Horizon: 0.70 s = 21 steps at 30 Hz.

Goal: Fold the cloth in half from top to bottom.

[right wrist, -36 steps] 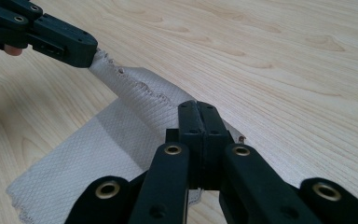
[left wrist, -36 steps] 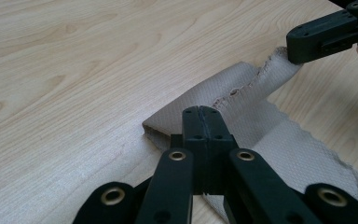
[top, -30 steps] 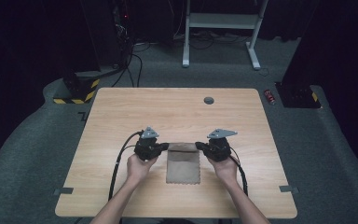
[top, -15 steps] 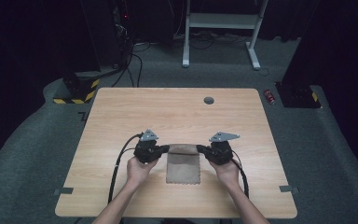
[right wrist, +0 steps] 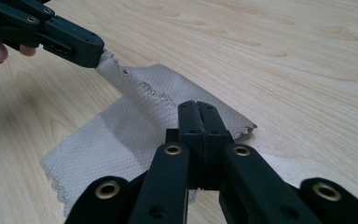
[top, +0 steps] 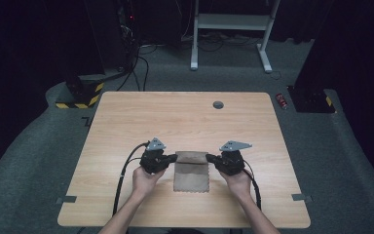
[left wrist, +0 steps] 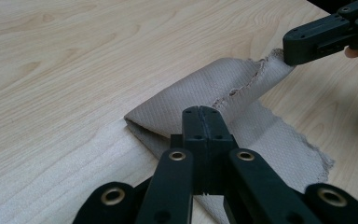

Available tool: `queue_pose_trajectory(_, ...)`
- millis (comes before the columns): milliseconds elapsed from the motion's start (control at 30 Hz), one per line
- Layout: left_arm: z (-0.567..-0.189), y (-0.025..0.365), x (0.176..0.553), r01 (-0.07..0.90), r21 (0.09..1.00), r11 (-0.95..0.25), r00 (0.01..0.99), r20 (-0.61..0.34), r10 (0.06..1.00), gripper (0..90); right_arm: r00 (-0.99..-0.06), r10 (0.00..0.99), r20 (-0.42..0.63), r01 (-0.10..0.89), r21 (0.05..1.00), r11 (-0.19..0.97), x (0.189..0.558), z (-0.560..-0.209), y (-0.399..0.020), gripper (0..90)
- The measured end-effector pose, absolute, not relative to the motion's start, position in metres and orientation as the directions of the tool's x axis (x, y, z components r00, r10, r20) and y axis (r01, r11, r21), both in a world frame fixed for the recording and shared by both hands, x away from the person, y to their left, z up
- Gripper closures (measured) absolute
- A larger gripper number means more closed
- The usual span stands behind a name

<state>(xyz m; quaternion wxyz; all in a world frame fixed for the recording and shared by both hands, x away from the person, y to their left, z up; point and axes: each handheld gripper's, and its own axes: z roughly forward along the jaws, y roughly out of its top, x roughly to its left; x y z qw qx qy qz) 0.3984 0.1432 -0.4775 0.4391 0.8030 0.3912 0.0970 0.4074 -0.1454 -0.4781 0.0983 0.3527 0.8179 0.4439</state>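
A beige textured cloth (top: 191, 174) lies on the near middle of the wooden table (top: 126, 122). Its far edge is raised and curled over the rest. My left gripper (top: 174, 157) is shut on the far left corner, and my right gripper (top: 208, 158) is shut on the far right corner. In the left gripper view my jaws (left wrist: 204, 114) pinch the folded cloth (left wrist: 191, 93), with the right gripper (left wrist: 286, 49) holding the other corner at the upper right. In the right gripper view my jaws (right wrist: 197, 109) clamp the cloth (right wrist: 121, 144), and the left gripper (right wrist: 98, 53) grips its corner at the upper left.
A small dark round disc (top: 218, 104) sits near the table's far edge. On the floor to the right lies a red object (top: 282, 101), and a white frame (top: 229, 29) stands behind the table. Cables trail from both grippers toward the near edge.
Both grippers have moved slightly toward the person, still shut on the cloth's far corners, and the far edge has come up and started to curl over the rest.
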Motion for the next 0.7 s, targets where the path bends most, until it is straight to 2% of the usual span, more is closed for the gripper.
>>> queue_pose_trajectory(700, -0.479, 0.143, 0.383, 0.534, 0.787, -0.308, 0.686, -0.192, 0.701, 90.0, -0.743, 0.651, 0.154, 0.479, 0.802, 0.358, 0.395, -0.480, -0.149, 89.9)
